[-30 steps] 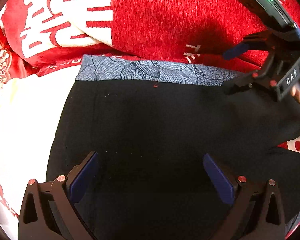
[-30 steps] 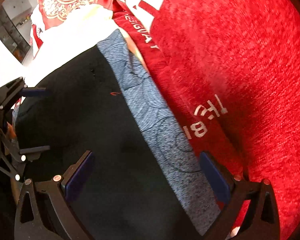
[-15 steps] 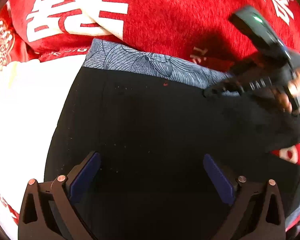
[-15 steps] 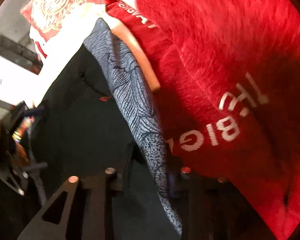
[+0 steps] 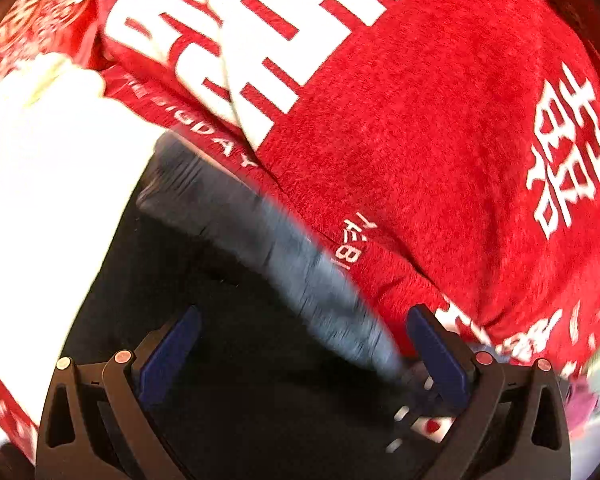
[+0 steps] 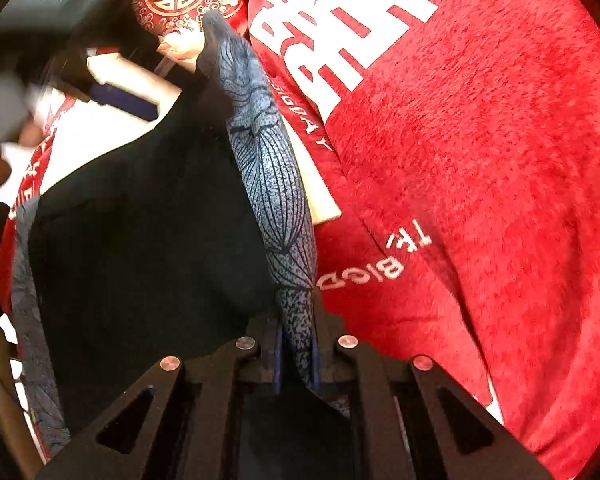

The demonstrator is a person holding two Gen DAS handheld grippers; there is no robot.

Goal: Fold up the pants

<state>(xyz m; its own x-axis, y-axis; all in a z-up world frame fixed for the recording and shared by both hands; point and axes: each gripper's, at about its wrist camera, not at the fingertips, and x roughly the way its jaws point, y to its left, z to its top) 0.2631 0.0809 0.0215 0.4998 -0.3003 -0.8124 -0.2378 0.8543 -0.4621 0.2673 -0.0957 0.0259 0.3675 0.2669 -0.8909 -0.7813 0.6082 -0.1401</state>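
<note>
Right wrist view: the pants' [image 6: 148, 240] blue-grey waistband [image 6: 276, 184] is pinched by the just-closed right hand-held gripper [image 6: 296, 364]; the left hand-held gripper [image 5: 304, 356] is spread wide, nothing gripped.

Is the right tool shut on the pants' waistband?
Shut: right tool pinches the patterned waistband between its pads.

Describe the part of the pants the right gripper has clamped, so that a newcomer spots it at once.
Find the red blanket; the black pants lie against it. Their waistband is what the right gripper pinches: the only grey-blue strip, with dark leaf-vein lines.
</note>
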